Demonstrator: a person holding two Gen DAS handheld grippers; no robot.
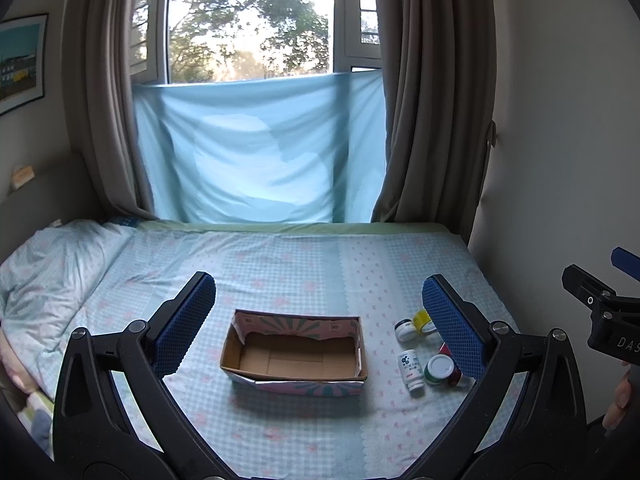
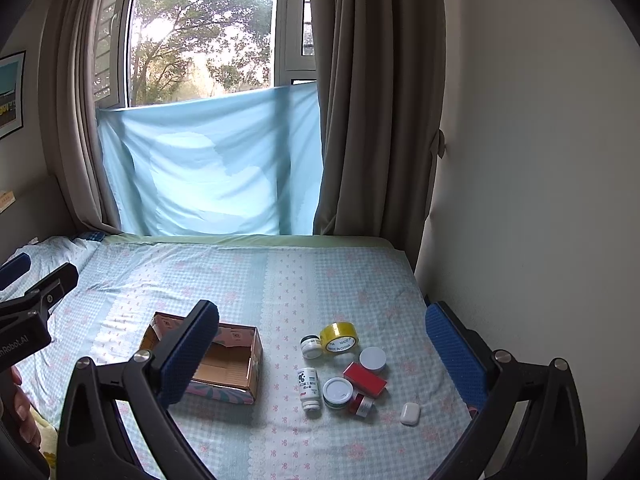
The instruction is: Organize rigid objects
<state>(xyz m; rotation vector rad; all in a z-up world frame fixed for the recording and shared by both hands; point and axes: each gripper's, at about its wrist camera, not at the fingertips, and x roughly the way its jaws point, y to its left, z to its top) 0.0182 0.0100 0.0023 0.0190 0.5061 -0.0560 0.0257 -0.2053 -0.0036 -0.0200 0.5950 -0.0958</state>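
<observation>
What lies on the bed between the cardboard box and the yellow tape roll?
In the right wrist view, only bare bedsheet separates the cardboard box from the yellow tape roll.

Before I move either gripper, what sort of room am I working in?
Most likely a bedroom: the work surface is a bed with a patterned sheet, a pillow at its left end, and curtains framing a window behind.

Box [image 2: 240, 364] is showing raw brown corrugated cardboard inside, printed paper outside; bed sheet [image 2: 320, 280] is looking like matt woven cotton, checked. Tape roll [image 2: 339, 337] is reading glossy yellow plastic film, earbud case [image 2: 410, 413] smooth glossy white plastic, bottle [image 2: 309, 388] white plastic with paper label. Both gripper frames are looking matt black plastic, pads [image 1: 452, 328] dimpled blue rubber, pivot bolts [image 1: 137, 325] bare metal.
</observation>
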